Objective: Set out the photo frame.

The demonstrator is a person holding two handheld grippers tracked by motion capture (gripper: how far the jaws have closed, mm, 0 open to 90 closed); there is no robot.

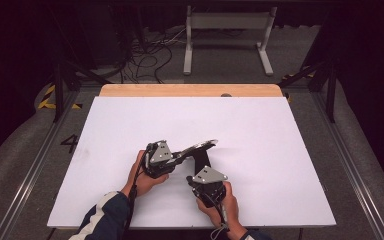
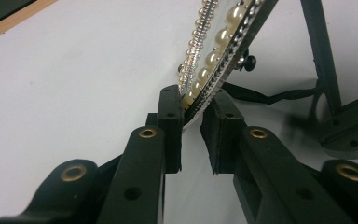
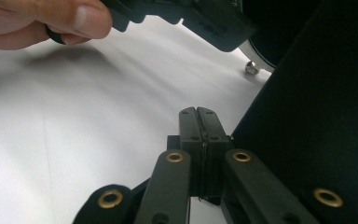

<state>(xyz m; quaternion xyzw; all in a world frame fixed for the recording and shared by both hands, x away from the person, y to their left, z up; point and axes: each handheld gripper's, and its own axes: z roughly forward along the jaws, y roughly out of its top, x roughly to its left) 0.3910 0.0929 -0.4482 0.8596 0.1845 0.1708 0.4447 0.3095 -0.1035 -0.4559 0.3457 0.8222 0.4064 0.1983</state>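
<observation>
A picture frame (image 1: pixel 200 146) edged with pearls and silver beads (image 2: pixel 223 37) is held tilted above the white table. My left gripper (image 2: pixel 196 95) is shut on its lower edge, one pad on each face; in the high view the left gripper (image 1: pixel 179 156) reaches right from the person's left hand. The frame's black back stand (image 2: pixel 321 56) slopes down to the table, tied to the frame by a black ribbon (image 2: pixel 261 97). My right gripper (image 3: pixel 198 112) is shut, pads pressed together, right beside the stand's black panel (image 3: pixel 317 116). The high view places the right gripper (image 1: pixel 192 179) just below the stand.
The white board (image 1: pixel 280 150) covers the table, with a wooden strip (image 1: pixel 190 90) along its far edge. A white metal frame (image 1: pixel 227 30) and cables (image 1: pixel 145 55) lie on the floor beyond. The person's left hand (image 3: pixel 37 21) is close above my right gripper.
</observation>
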